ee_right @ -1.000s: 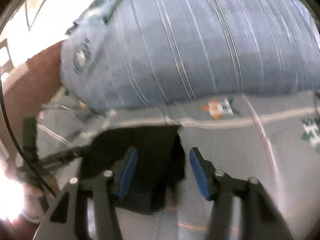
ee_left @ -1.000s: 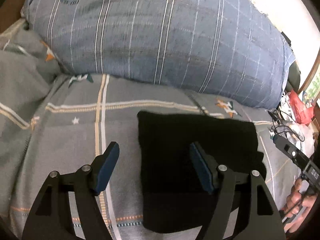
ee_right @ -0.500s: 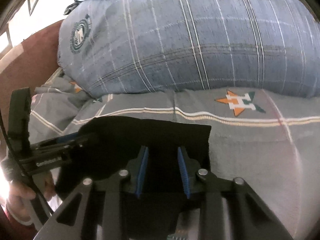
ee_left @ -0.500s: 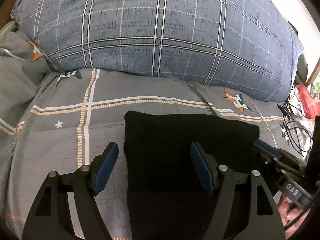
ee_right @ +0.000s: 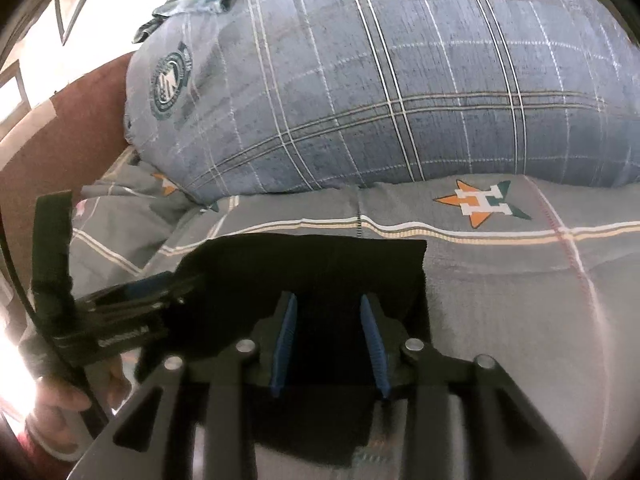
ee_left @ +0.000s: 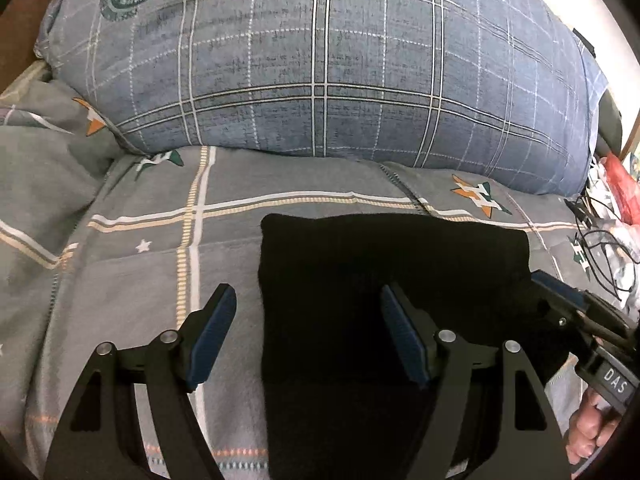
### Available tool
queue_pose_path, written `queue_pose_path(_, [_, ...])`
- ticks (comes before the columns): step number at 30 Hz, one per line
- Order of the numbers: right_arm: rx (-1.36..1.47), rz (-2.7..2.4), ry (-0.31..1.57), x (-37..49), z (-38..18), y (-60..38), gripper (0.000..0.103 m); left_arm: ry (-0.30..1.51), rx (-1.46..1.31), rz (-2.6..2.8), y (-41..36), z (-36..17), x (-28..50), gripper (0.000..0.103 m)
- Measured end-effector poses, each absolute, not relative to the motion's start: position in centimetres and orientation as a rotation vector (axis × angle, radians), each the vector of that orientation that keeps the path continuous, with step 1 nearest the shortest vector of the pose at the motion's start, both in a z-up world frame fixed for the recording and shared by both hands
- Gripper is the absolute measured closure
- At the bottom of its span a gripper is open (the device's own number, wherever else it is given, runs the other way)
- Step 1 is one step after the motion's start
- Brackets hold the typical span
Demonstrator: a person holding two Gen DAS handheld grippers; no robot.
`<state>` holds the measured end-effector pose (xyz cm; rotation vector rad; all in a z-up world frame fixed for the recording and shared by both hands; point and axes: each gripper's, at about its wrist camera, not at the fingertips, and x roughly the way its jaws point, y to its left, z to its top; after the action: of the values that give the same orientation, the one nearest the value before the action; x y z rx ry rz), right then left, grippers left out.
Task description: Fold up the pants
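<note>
Lying as a compact black rectangle on the bed [ee_left: 132,280], the pants [ee_left: 380,272] sit just below the plaid pillow [ee_left: 320,80], at 6 o'clock from it. Cloth looks soft, light and limp, likely to sag and slip unless pinched through all layers at a folded edge or corner.

Left gripper [ee_left: 308,332]: spread wide, holding nothing, straddling the pants' 9 o'clock edge. Right gripper [ee_right: 328,340]: fingers drawn partway in over the black cloth; cannot tell whether they pinch it.

Writing: "DAS" on the right gripper's body in the left view; an "H" star [ee_right: 482,202] on the bedding; round crest [ee_right: 170,82] on the pillow, unreadable.
</note>
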<state>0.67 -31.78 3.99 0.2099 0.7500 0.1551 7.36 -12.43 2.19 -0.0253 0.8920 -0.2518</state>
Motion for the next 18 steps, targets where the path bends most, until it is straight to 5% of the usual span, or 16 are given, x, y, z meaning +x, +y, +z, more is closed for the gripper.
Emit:
queue_pose_path(4, [0.178,0.116,0.709,-0.9,5.1,-30.9,0.063,0.859,-0.039,-0.234,-11.6,3.0,6.1,0.028])
queue_pose_path(8, [0.163,0.092,0.671,-2.5,6.2,-30.2,0.043,0.823,-0.052,-0.215,-11.0,4.0,4.8,0.028])
queue_pose_path(18, [0.177,0.065,0.635,-6.1,7.5,-29.1,0.037,0.722,-0.01,-0.187,-10.0,6.5,0.2,0.028])
